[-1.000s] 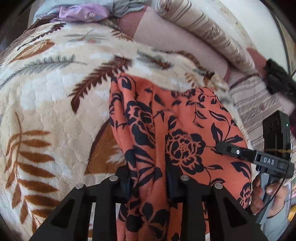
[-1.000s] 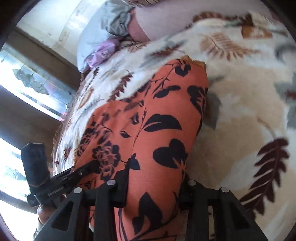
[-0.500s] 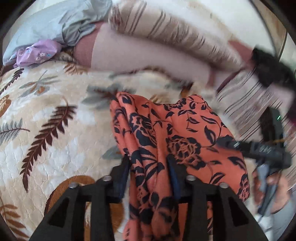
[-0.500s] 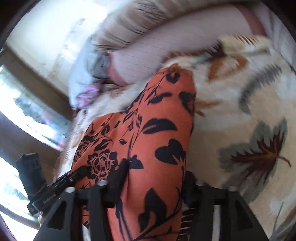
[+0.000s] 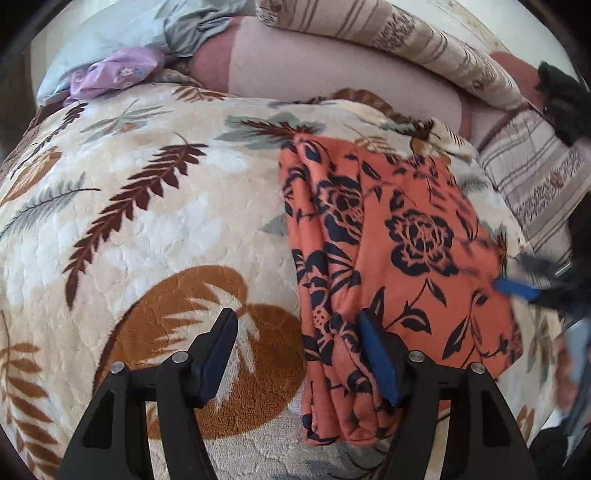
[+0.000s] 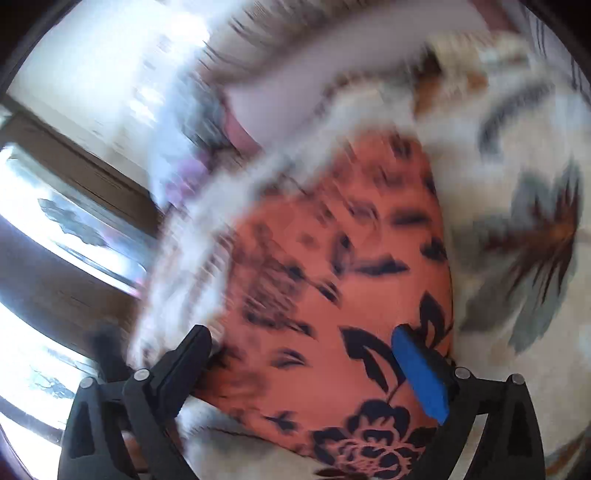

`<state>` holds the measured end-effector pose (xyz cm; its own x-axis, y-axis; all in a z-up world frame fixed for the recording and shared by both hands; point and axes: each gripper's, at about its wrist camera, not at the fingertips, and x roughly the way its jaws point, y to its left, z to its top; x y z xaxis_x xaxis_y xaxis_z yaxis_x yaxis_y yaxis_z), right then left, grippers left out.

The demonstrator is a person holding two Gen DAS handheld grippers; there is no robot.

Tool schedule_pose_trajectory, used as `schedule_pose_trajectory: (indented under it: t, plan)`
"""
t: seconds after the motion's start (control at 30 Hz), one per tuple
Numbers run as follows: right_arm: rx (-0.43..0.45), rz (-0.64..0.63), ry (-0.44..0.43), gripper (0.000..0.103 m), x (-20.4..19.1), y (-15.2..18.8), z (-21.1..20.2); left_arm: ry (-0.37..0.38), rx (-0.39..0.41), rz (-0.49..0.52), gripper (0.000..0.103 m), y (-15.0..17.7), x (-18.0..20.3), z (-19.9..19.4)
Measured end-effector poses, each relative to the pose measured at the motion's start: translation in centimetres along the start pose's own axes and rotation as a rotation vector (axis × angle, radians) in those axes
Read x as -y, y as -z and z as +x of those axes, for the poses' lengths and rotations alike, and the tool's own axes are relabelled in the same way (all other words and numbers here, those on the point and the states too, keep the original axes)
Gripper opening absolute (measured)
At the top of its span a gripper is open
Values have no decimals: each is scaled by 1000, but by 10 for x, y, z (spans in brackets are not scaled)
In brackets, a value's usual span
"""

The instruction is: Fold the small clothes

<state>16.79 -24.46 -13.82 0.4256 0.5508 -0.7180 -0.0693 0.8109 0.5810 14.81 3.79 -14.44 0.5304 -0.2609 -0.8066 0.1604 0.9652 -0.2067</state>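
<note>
An orange garment with a dark floral print (image 5: 399,266) lies folded on the leaf-patterned blanket (image 5: 155,221). My left gripper (image 5: 299,350) is open above the blanket, its right finger at the garment's thick left fold, holding nothing. In the right wrist view, which is blurred by motion, the same garment (image 6: 332,288) lies flat under my right gripper (image 6: 314,365), which is open and empty. The right gripper also shows at the right edge of the left wrist view (image 5: 546,280), blurred, at the garment's right side.
Striped pillows (image 5: 388,40) and a pink bolster (image 5: 332,74) line the far side of the bed. A grey-blue cloth (image 5: 147,26) and a lilac garment (image 5: 114,72) lie at the far left. A window (image 6: 55,236) is at the left in the right wrist view.
Both grippers were shut on the orange garment and carried it toward the pillows. Both have now opened and let it go; it lies folded on the blanket.
</note>
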Motion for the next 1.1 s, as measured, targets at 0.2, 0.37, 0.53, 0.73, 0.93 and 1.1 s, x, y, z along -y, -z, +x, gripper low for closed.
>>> schedule_pose_trajectory:
  t: [0.2,0.37,0.53,0.73,0.93,1.1]
  plan:
    - [147,-105,-22,100,-37,-37,-29,-3,127,63,79,-41,23,-25]
    - [34,47,-9,99,5,-85,17,-90,-13,51,79,-65,27,35]
    - [95,30,-28,100,-3,-75,5,-105,-12,69,80,-51,29,23]
    - [80,-16,-39,100,-23,-13,-19,-103,6,127,83,-11,39,-14]
    - [74,-24,43,100,-33,8,-19,-142,-77,78,83,4,34,-14]
    - [204,-151,153,101,-78,45,-78,-149,45,58,83,10,45,-80]
